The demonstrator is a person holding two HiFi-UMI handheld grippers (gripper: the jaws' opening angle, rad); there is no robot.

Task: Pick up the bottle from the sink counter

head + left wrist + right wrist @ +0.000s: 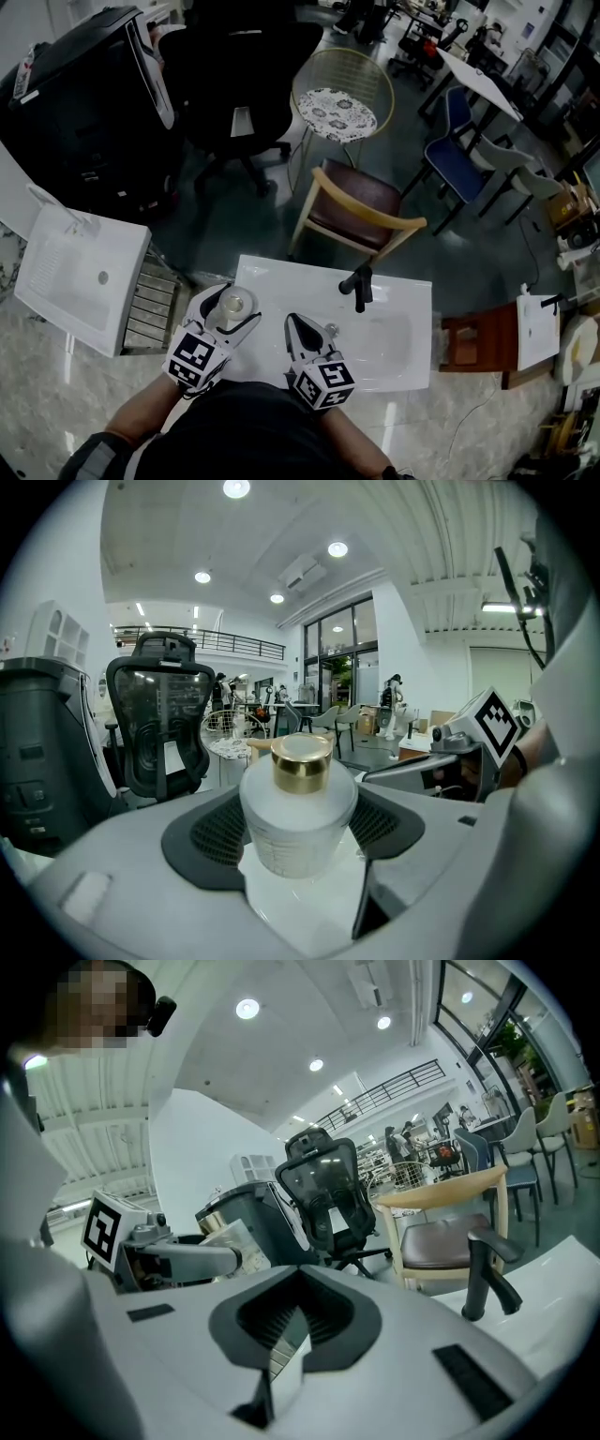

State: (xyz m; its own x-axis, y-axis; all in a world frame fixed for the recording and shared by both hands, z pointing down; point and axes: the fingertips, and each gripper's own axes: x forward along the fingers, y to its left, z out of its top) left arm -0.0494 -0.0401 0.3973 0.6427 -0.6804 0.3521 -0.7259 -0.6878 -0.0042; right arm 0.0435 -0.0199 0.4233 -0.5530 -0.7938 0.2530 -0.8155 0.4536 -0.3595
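Observation:
A white frosted bottle with a gold cap [232,305] stands at the left end of the white sink counter [398,342]. My left gripper [234,307] is shut on the bottle [298,813], with a dark pad pressing against each of its sides. I cannot tell whether the bottle still rests on the counter. My right gripper [293,321] hangs over the basin just right of the bottle, shut with nothing between its jaws [291,1330]. The left gripper [159,1252] appears at the left in the right gripper view.
A black faucet [359,283] rises from the back of the counter, with the drain [330,329] close to my right gripper. A wooden chair with a brown seat [361,211] stands behind the counter. A second white sink [84,272] lies at the left, a black office chair [234,84] beyond.

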